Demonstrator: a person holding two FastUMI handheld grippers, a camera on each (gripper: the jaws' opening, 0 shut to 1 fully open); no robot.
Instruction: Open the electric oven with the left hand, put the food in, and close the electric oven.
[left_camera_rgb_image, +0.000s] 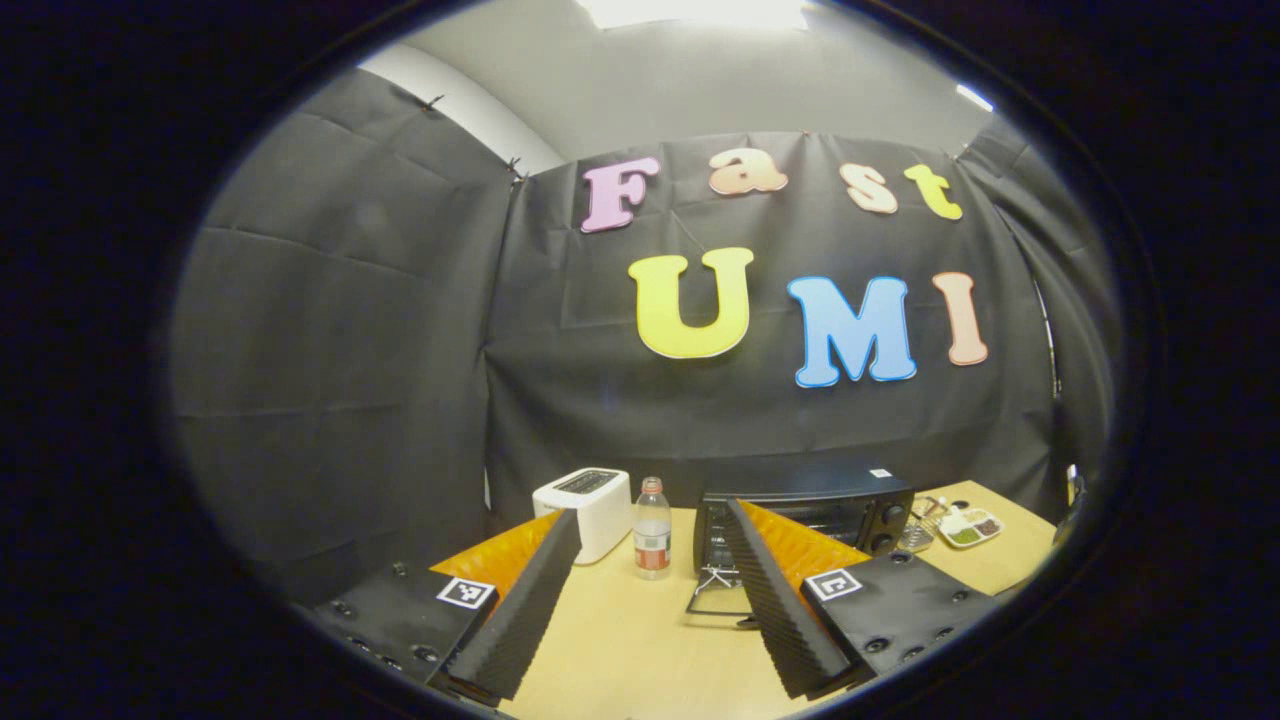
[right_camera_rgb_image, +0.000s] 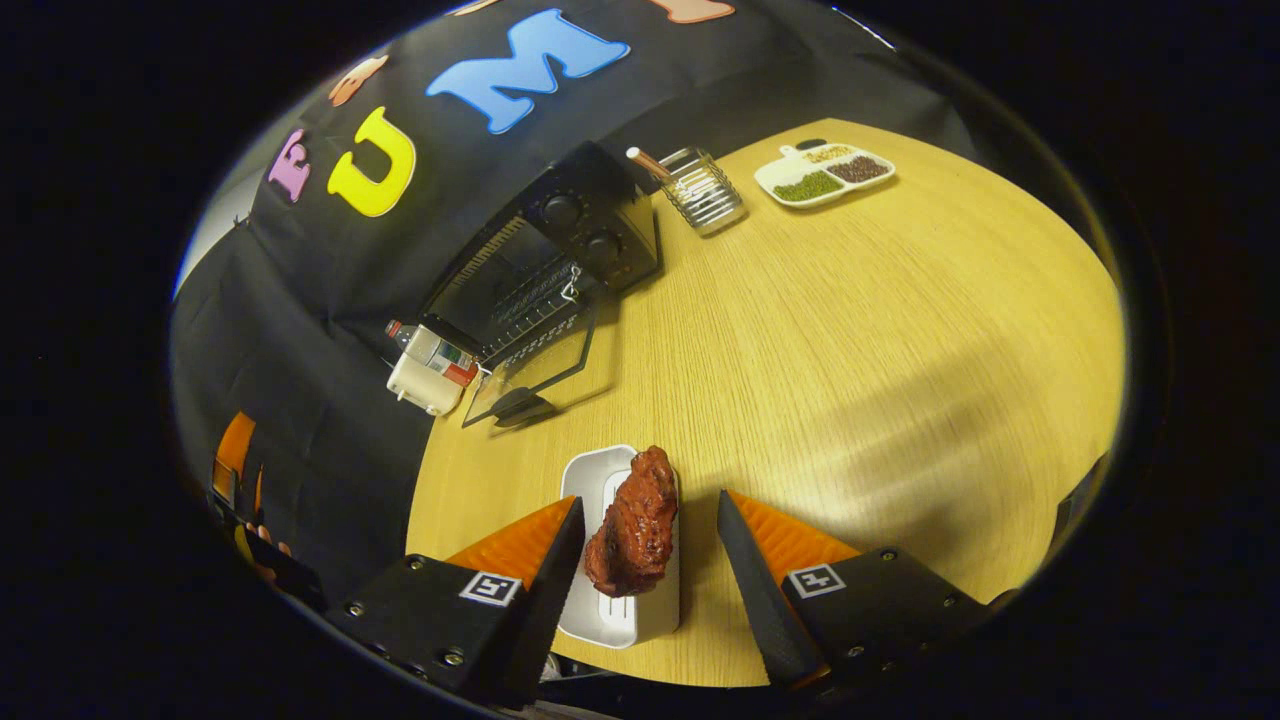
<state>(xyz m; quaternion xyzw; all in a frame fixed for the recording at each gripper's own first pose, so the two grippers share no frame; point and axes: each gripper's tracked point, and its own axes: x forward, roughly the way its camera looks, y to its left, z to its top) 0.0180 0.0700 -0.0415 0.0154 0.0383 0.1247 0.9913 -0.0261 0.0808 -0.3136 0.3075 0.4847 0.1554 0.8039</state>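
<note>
Your oven door already hangs open, so step one is done. Your right tool gapes around the meat on its tray (not yet gripped); your left tool is open and empty, with loading and closing left.

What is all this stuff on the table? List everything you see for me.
Electric oven: one, black, back of table, door open.
Toaster: one, white, left of oven.
Bottle: one, clear, red label, between toaster and oven.
Meat: one, reddish-brown, on white tray, near edge.
Wire holder: one, metal, right of oven.
Divided dish: one, white, far right.
Table: one, light wood.
Left gripper: open, empty.
Right gripper: open, astride meat.
</note>
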